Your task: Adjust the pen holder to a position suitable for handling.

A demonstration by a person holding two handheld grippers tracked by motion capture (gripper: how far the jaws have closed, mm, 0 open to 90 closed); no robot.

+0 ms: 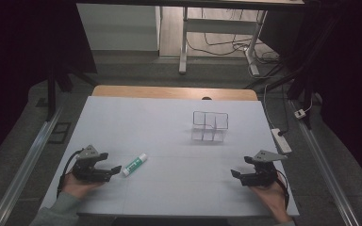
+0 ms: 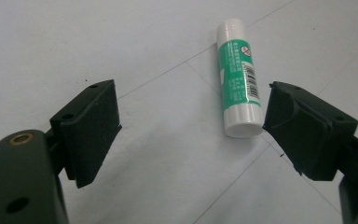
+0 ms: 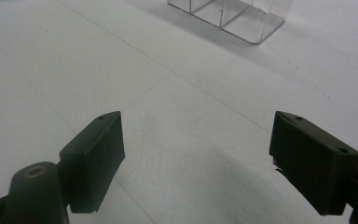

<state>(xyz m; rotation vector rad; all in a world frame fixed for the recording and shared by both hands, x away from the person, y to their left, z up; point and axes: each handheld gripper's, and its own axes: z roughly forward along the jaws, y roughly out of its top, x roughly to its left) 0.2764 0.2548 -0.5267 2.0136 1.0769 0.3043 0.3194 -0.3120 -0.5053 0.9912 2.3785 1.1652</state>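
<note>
The glue stick's (image 2: 237,79) green label print seems too blurred to read.

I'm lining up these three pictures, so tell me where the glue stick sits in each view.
High view: the glue stick lies at lower left, just off the left gripper.
Left gripper view: upper right of centre, its near end beside the right-hand jaw.
Right gripper view: not in it.
Shared landmark: the clear plastic box, right of centre in the high view, at the top edge of the right gripper view.

I see a matt white sheet (image 1: 169,136) over the wooden tabletop (image 1: 174,92). Glue stick (image 2: 237,79) at my left gripper's one o'clock: glossy white plastic, green paper label. Organizer (image 1: 210,126): clear glossy acrylic. Jaw pads matt black, finely textured.
</note>
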